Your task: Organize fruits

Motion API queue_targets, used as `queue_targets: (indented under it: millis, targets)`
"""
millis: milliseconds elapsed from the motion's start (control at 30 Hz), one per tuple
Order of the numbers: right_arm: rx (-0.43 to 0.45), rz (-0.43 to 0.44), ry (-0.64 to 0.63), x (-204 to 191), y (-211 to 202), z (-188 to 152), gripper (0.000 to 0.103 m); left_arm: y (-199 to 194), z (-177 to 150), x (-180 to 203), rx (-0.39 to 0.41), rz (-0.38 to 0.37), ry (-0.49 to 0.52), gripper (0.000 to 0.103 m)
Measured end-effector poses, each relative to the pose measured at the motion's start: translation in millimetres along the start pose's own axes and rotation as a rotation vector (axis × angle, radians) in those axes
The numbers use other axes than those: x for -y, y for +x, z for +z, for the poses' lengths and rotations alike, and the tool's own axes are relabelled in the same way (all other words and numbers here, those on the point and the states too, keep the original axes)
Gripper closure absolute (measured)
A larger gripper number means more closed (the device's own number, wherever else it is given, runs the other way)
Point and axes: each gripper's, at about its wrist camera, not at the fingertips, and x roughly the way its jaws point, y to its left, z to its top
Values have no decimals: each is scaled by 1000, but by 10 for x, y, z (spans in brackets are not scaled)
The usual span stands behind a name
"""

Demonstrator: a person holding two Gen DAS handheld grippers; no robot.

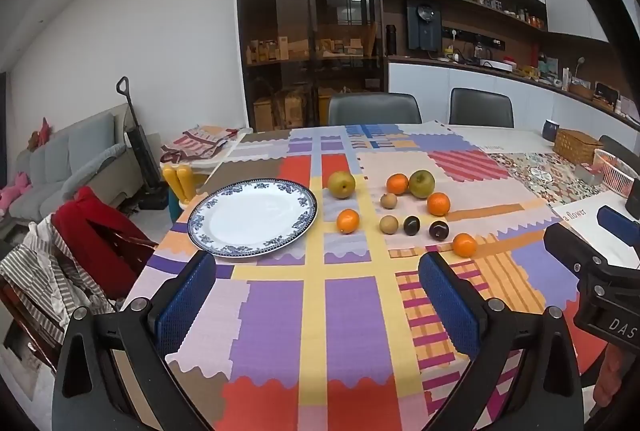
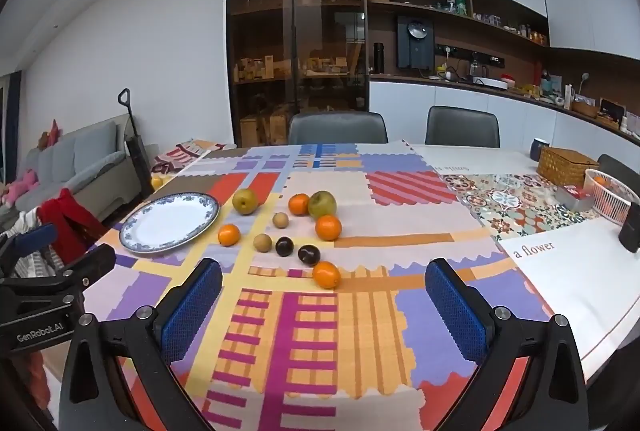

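An empty blue-rimmed white plate (image 1: 253, 217) (image 2: 170, 222) lies at the table's left. To its right lie several loose fruits: two pears (image 1: 341, 184) (image 2: 323, 203), several oranges, the nearest one (image 1: 464, 245) (image 2: 326, 274), two brown kiwis (image 1: 388, 224) (image 2: 262, 242) and two dark plums (image 1: 439, 230) (image 2: 309, 254). My left gripper (image 1: 316, 271) is open and empty above the near tablecloth, short of the plate and fruits. My right gripper (image 2: 324, 281) is open and empty, just short of the nearest orange.
The table wears a patchwork cloth (image 1: 316, 319). At the far right stand a wicker box (image 2: 566, 160), a white mesh basket (image 2: 610, 197), a dark mug (image 2: 539, 148) and a black object (image 2: 631, 231). Two grey chairs (image 2: 338, 128) stand behind. Clothes hang on a chair at left (image 1: 80, 243).
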Motion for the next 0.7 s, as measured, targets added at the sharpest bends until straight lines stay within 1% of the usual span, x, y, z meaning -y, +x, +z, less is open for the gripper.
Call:
queue_targets:
  millis: [67,700]
  targets:
    - [-11,0,3,-23,8,35,0,-19,-24,-19,3,0,-4,0]
    - [-17,6,4,-92,9,47,0,-38,-21,-13,6,-2,-7,0]
